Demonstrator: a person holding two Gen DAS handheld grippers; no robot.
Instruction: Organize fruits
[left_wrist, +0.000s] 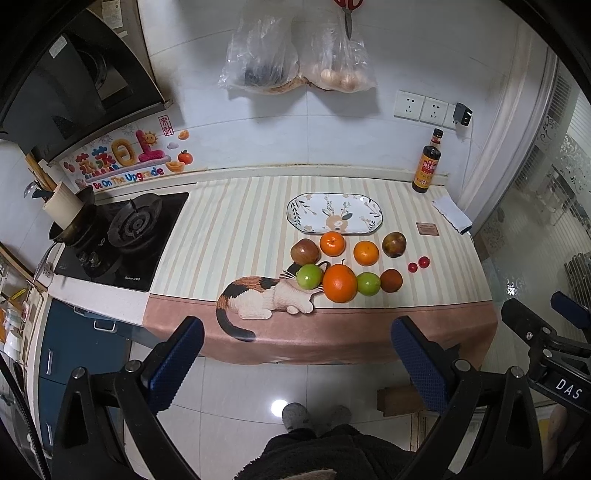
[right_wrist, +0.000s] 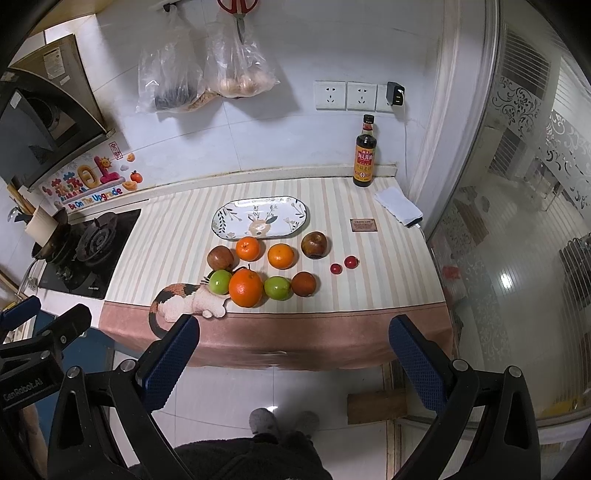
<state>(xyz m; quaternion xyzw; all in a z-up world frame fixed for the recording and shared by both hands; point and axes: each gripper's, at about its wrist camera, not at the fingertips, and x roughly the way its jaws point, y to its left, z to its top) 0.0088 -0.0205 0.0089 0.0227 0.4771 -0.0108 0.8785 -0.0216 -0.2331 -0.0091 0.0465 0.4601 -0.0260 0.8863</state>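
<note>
An empty oval patterned plate (left_wrist: 334, 214) (right_wrist: 260, 217) lies on the striped cloth. In front of it sit several fruits: a big orange (left_wrist: 340, 283) (right_wrist: 245, 287), two green apples (left_wrist: 309, 276) (left_wrist: 368, 283), two smaller oranges (left_wrist: 332, 243) (left_wrist: 366, 253), two reddish-brown apples (left_wrist: 305, 251) (left_wrist: 394, 244), a dark round fruit (left_wrist: 391, 280) and two small red fruits (left_wrist: 418, 264) (right_wrist: 343, 265). My left gripper (left_wrist: 297, 350) and right gripper (right_wrist: 293, 349) are both open and empty, held back from the counter's front edge above the floor.
A soy sauce bottle (right_wrist: 365, 151) stands at the back right beside a folded white cloth (right_wrist: 398, 205). A gas stove (left_wrist: 123, 240) with a pot is on the left. Plastic bags (left_wrist: 295, 55) hang on the wall. A glass door (right_wrist: 517, 221) is on the right.
</note>
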